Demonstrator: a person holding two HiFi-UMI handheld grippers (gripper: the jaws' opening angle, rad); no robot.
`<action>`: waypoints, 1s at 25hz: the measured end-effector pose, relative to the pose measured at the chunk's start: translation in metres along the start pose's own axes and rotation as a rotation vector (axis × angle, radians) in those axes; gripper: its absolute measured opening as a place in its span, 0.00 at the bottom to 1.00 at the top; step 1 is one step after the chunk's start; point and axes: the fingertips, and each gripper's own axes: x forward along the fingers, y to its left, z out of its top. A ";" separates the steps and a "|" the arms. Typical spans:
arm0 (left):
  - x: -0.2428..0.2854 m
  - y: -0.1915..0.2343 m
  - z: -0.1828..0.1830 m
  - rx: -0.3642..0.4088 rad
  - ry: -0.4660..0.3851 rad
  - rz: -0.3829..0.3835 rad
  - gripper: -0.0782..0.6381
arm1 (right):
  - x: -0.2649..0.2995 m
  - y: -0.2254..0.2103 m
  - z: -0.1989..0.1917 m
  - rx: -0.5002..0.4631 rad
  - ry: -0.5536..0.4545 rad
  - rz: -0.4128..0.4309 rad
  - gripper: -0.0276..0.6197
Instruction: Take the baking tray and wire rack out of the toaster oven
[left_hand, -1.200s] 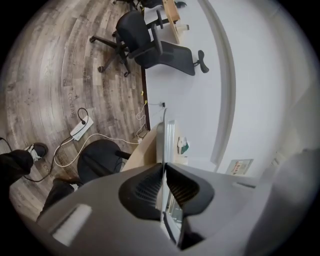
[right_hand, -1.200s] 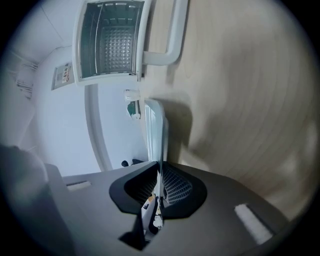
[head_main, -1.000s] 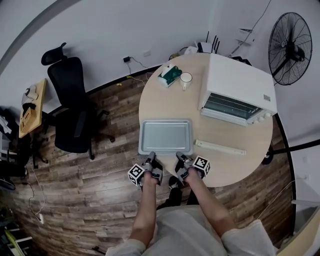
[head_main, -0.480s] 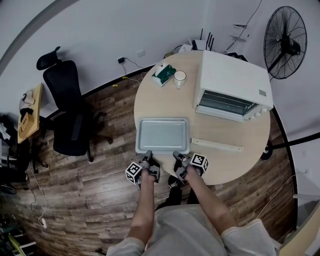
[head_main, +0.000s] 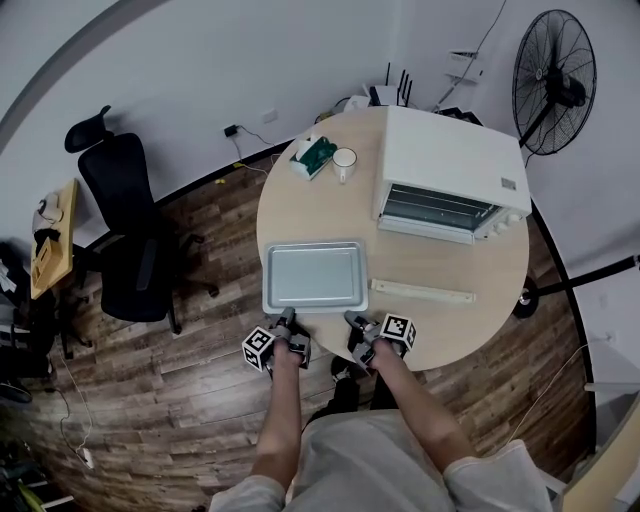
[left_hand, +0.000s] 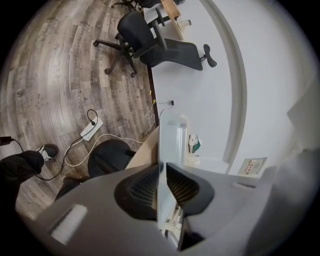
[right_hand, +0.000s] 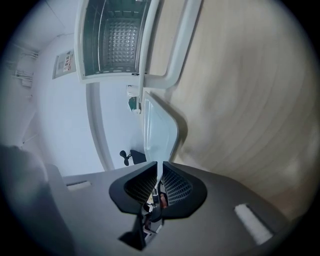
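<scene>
Two grips unchanged: left gripper (head_main: 287, 319), right gripper (head_main: 353, 321) jaws still pinch tray (head_main: 315, 276) near rim on desk (head_main: 300, 200); we reckon rack next.

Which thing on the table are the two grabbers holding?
The flat grey baking tray: the left gripper and right gripper both pinch its near rim. The mug, tissue box and toaster oven sit farther back, untouched.

My head camera looks steeply down from high above the baking tray (head_main: 314, 277). Cameras on my left tool (head_main: 285, 322) and right tool (head_main: 356, 322) sit close at its near rim, looking across it; the right one shares the toaster oven (head_main: 445, 160) beyond.
</scene>
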 end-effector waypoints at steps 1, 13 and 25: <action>0.000 -0.002 -0.001 0.000 0.002 -0.001 0.22 | -0.001 0.000 0.000 -0.004 -0.004 0.001 0.08; -0.020 0.010 -0.009 0.040 0.040 0.072 0.24 | -0.004 0.026 0.001 -0.096 -0.071 0.100 0.08; -0.007 -0.100 -0.138 0.341 0.319 -0.194 0.24 | -0.081 0.073 0.070 -0.120 -0.344 0.258 0.08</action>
